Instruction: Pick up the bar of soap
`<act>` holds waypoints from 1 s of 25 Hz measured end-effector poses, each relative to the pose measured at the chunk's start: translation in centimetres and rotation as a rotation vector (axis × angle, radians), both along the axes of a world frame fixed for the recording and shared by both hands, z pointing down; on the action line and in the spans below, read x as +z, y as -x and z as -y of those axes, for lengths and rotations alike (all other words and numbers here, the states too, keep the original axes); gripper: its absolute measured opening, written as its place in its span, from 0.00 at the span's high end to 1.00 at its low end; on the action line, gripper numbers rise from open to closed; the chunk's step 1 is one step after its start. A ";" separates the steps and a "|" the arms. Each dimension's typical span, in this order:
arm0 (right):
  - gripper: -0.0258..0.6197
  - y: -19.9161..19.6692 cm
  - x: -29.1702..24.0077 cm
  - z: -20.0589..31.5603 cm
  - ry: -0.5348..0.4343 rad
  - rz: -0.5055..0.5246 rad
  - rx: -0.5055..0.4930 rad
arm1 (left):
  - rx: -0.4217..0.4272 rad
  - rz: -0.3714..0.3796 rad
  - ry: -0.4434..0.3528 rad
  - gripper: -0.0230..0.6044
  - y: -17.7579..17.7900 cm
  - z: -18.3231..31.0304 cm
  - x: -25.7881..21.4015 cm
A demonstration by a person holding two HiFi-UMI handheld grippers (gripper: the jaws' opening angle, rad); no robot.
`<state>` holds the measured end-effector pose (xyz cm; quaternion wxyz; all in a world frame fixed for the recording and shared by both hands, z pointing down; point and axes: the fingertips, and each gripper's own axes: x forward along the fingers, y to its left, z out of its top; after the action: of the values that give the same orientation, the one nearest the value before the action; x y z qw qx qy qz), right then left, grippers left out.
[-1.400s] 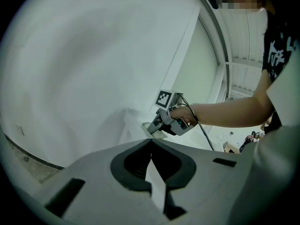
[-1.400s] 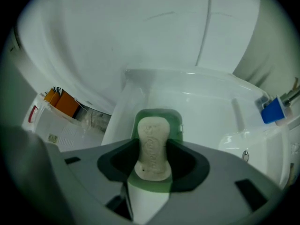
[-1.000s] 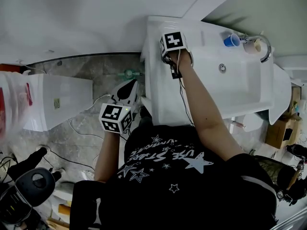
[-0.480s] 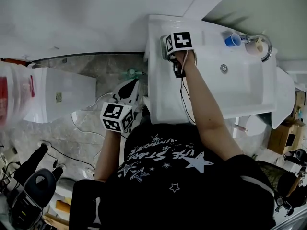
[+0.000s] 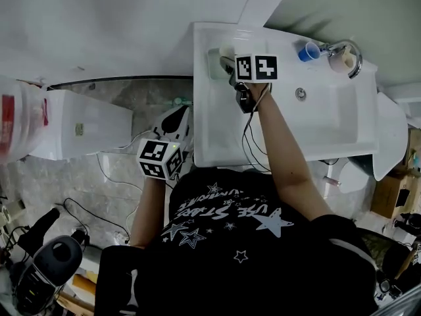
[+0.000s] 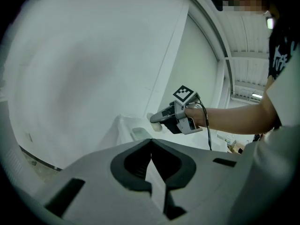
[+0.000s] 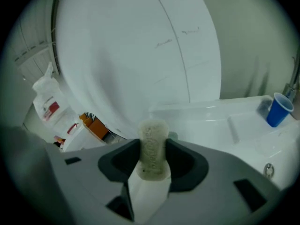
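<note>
Right gripper view: the right gripper (image 7: 153, 159) has its fingers clenched on the soap (image 7: 153, 142). The pale bar stands on edge between the two pads, and its top sticks out past the tips. In the head view this gripper hangs over the far left corner of the sink (image 5: 329, 120). The left gripper view shows the soap just above the dish (image 6: 140, 134) on that corner and not touching it. A blue cup (image 7: 278, 109) stands on the far rim to the right, next to the tap (image 5: 349, 50).

The left gripper (image 5: 173, 121) is well apart from the soap. It is out to the left of the sink, over the tiled floor (image 5: 125, 97) and close to the person's shirt (image 5: 243, 242). Its own view shows the jaws pressed together at the tips, with nothing between them. They point toward the white wall (image 6: 93, 69), with the sink's corner beyond them.
</note>
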<state>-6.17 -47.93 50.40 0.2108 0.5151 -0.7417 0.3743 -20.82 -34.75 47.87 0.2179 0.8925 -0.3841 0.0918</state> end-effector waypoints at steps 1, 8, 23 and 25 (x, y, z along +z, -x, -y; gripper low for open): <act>0.68 -0.1 -0.7 -0.4 -0.020 0.026 -0.007 | -0.004 0.003 -0.004 0.95 -0.4 -0.3 -0.2; 0.68 -1.8 -5.0 -3.9 -0.132 0.187 -0.058 | -0.035 0.021 -0.039 0.95 -3.2 -3.1 -1.8; 0.68 -7.7 -6.7 -12.9 -0.227 0.234 -0.173 | -0.107 0.052 -0.081 0.95 -8.3 -9.4 -3.3; 0.68 -8.6 -6.9 -14.0 -0.247 0.229 -0.190 | -0.116 0.056 -0.086 0.95 -9.1 -10.2 -3.3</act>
<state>2.45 -33.97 43.51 0.0947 0.4187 -0.8464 0.3151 -11.73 -24.60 44.55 0.1737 0.8743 -0.4448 0.0872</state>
